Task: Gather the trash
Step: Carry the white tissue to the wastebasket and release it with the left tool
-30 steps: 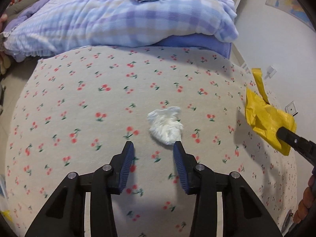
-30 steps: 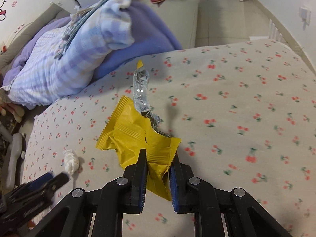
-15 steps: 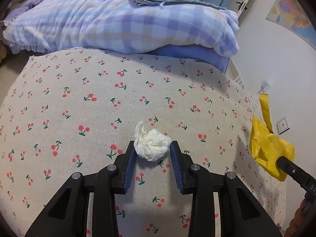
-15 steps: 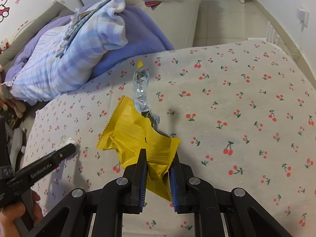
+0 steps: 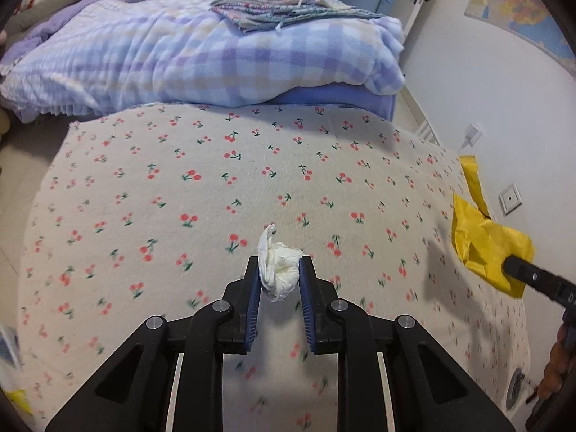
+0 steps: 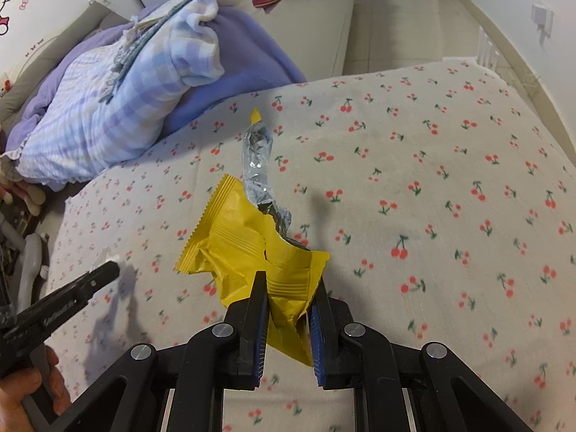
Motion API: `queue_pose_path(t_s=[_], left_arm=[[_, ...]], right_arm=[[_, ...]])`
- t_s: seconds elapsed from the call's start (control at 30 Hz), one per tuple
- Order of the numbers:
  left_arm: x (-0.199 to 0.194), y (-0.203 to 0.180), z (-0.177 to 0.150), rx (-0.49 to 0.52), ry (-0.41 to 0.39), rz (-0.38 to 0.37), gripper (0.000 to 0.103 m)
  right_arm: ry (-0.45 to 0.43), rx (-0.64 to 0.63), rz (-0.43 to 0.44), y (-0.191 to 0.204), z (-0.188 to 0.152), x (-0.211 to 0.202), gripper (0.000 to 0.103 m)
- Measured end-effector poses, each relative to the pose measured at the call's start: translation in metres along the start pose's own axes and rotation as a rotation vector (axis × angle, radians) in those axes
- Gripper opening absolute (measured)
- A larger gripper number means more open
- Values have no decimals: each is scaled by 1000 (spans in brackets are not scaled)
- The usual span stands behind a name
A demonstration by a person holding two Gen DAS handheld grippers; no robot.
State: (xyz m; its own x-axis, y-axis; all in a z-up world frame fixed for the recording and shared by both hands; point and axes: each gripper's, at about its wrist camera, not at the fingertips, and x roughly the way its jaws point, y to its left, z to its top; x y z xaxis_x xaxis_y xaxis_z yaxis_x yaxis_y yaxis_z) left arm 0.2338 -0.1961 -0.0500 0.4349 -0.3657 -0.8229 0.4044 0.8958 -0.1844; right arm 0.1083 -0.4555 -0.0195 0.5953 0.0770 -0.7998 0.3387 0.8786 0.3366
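Note:
My left gripper point(image 5: 280, 266) is shut on a crumpled white tissue point(image 5: 279, 270) and holds it just above the cherry-print sheet point(image 5: 180, 187). My right gripper point(image 6: 288, 280) is shut on a torn yellow snack wrapper point(image 6: 244, 244) with a silver foil strip point(image 6: 257, 158) sticking up from it. The wrapper also shows at the right of the left wrist view point(image 5: 486, 241), held by the right gripper point(image 5: 507, 262). The left gripper also shows at the left of the right wrist view point(image 6: 111, 270), with a bit of tissue point(image 6: 106, 253) at its tip.
A folded checked blanket point(image 5: 201, 54) with a stack of cloths point(image 5: 288, 10) on it lies at the far end of the bed. A white wall point(image 5: 486, 90) with sockets runs along the right side. Tiled floor point(image 6: 396, 25) lies beyond the bed.
My left gripper moved forward over the tissue, closed on it and lifted it off the sheet. The right gripper kept its hold on the yellow wrapper.

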Motion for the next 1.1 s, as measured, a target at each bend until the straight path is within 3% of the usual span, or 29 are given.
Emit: queue_pose_path(t_s=[0.23,0.67,0.93,1.1], left_arm=[[-67,17,-27,19,-6,8,22],[-148,90,-90,-130,-28,-27,22],[-192,169,-114,-218,-92,50,22],[-207,222,-134,-295,-76,102,22]], right_arm=[[6,-16,23,25,-20,-28,17],[64,-200,97,123,-77,-56,18],[91,-313,173,186,-97,-49,18],[126,-353,222,227,-104,-30,18]])
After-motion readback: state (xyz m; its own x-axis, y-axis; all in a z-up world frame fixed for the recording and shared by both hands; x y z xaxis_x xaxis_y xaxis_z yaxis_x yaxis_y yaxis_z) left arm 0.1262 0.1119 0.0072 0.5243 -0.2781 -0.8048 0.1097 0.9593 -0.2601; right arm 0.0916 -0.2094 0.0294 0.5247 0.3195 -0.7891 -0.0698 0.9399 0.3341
